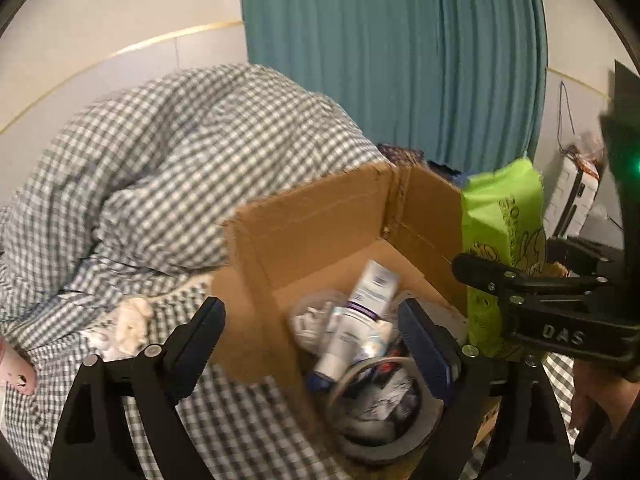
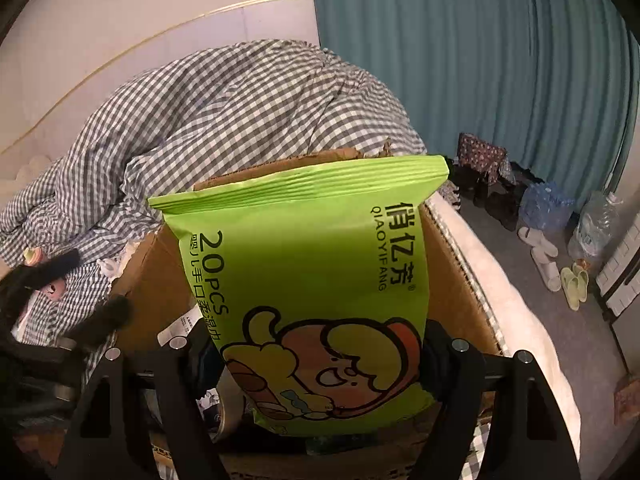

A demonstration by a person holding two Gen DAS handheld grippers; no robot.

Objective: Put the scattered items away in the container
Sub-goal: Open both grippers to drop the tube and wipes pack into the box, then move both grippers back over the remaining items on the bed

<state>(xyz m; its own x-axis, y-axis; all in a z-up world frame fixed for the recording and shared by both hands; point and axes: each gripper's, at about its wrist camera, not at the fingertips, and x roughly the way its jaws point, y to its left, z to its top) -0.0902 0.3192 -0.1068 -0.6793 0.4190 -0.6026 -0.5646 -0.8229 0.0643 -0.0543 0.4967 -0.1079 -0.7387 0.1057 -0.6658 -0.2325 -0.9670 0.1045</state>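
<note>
- The green wipes pack (image 2: 316, 300) stands upright, pinched at its lower end by my right gripper (image 2: 320, 364), over the cardboard box (image 1: 320, 216); its bottom edge is hidden behind my fingers.
- The pack blocks most of the box's inside in the right wrist view.
- In the left wrist view, a white tube (image 1: 360, 308) and a tape roll (image 1: 384, 420) lie in the box; the other contents are too blurred to name.
- My left gripper (image 1: 312, 344) hangs spread apart over the box's near corner, holding nothing.
- The box sits on a checked blanket (image 1: 160, 160).
</note>
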